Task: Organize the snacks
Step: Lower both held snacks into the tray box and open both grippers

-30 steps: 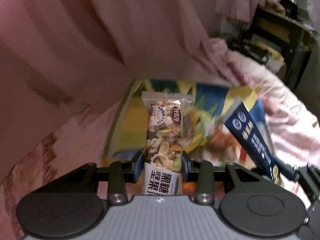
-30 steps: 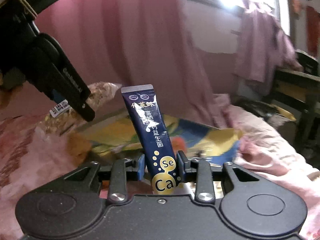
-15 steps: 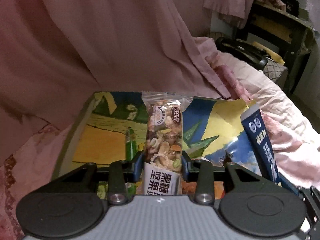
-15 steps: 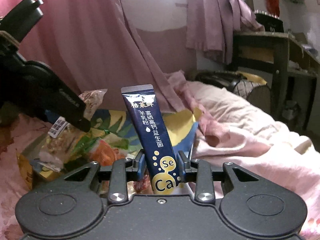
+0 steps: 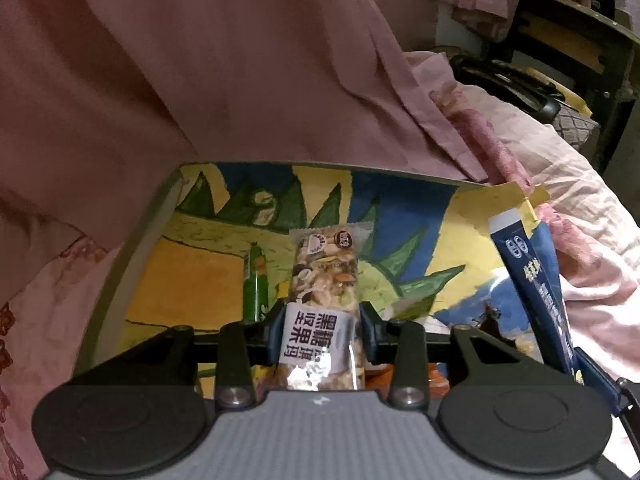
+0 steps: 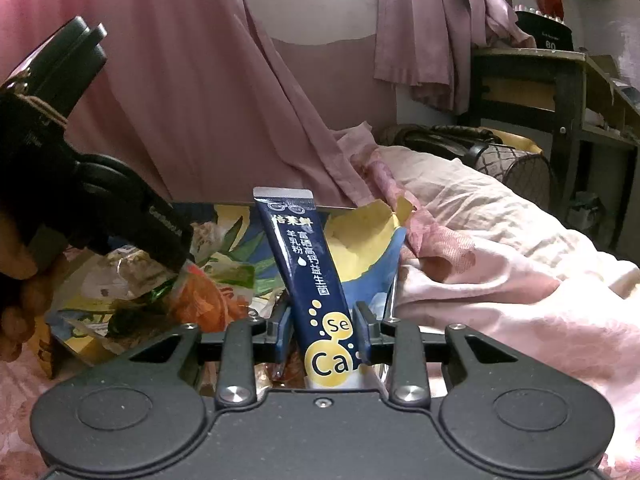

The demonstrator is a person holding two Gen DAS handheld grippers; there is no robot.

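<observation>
The left hand-held gripper (image 5: pixel 323 334) is clamped on a nut bar (image 5: pixel 325 280), the right hand-held gripper (image 6: pixel 322 334) on a navy sachet (image 6: pixel 306 268), both poised over the colourful tray (image 5: pixel 192 264) (presumably for sorting); a green packet (image 5: pixel 255 288) lies at nine o'clock of the bar.

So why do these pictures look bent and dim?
Left wrist view: wide lens curves the tray rim, corners go black, and the nut bar is slightly soft. Right wrist view: the blue sachet is sharp, while the pale bedding is washed out.
</observation>
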